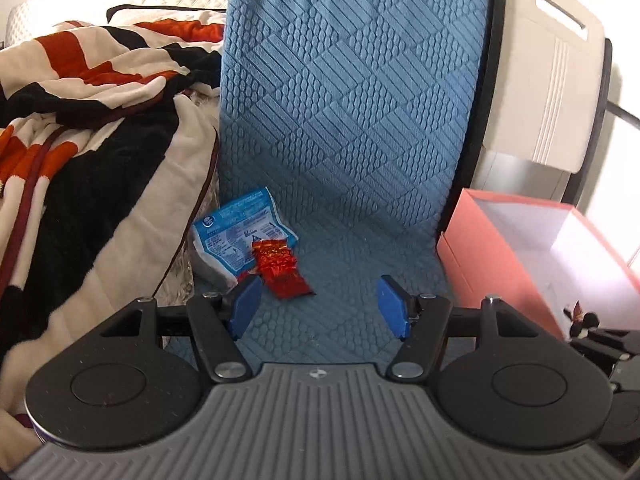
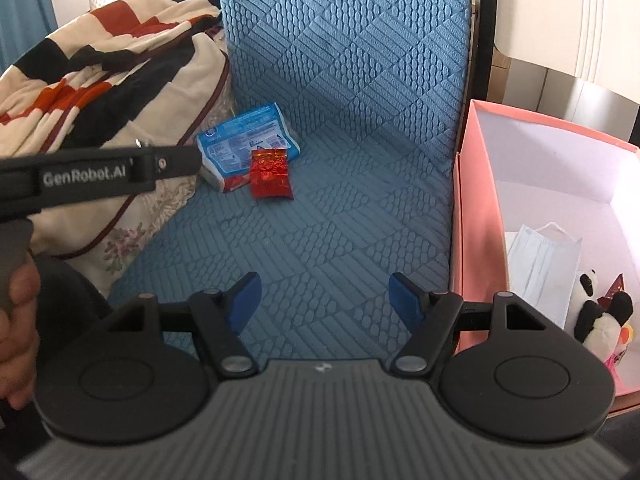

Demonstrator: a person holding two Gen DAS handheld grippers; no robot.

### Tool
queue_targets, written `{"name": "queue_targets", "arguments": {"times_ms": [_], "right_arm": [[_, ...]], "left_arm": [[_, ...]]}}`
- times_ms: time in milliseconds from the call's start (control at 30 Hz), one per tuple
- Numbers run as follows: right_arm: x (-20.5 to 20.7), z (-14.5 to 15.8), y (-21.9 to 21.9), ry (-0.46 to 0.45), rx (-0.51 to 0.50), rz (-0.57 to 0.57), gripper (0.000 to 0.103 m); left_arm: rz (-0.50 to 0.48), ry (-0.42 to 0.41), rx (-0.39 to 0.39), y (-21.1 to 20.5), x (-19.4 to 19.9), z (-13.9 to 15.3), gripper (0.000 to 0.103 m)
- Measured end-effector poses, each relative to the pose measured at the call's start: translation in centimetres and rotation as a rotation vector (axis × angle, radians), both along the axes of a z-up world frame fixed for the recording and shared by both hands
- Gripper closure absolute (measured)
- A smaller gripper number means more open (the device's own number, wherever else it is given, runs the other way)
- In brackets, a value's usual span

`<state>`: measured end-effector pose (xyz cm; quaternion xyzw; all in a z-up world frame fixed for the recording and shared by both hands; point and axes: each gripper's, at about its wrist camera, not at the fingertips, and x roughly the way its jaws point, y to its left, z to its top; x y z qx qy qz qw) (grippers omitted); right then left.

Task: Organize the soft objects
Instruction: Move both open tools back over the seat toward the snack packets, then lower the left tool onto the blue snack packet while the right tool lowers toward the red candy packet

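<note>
Partly hidden: the blue-and-white packet has its near corner under the red foil packet, and its left edge sits against the striped blanket. Print on both packets is too small to read. In the left wrist view the pink box is cut off at the right, and only a scrap of the panda plush shows. From the right wrist view, the pink box interior shows a face mask and the panda plush near the right wall; the box's near end is covered by the gripper body.

Left gripper: jaws apart, nothing between them; the left pad overlaps the red foil packet's near edge in the picture, contact cannot be told. Right gripper: jaws apart, empty, above the blue quilted mat, well apart from both packets.

Readable writing: "GenRobot.AI" on the left gripper's side, seen at left in the right wrist view, held by a hand.
</note>
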<state>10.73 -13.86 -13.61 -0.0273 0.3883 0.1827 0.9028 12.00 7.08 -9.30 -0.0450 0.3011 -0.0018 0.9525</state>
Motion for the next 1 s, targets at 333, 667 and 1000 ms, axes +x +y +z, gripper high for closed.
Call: {"name": "queue_targets", "arguments": {"times_ms": [333,667,1000], "right_arm": [[1.0,-1.6,0.8,0.007,0.014,-0.009,0.03],[3.3,-2.5,1.5,0.041,0.021,0.034,0.03],[6.4,-2.2,3.7,0.015,-0.008,0.104,0.03]], "left_arm": [[0.015,0.071,-0.008,0.9,1.7,-2.5,0.034],[-0.011,0.098,-0.021,0.9,5.4,-4.2,0.034],[0.0,0.1,-0.019,2.5,9.4,-4.4,0.034]]}}
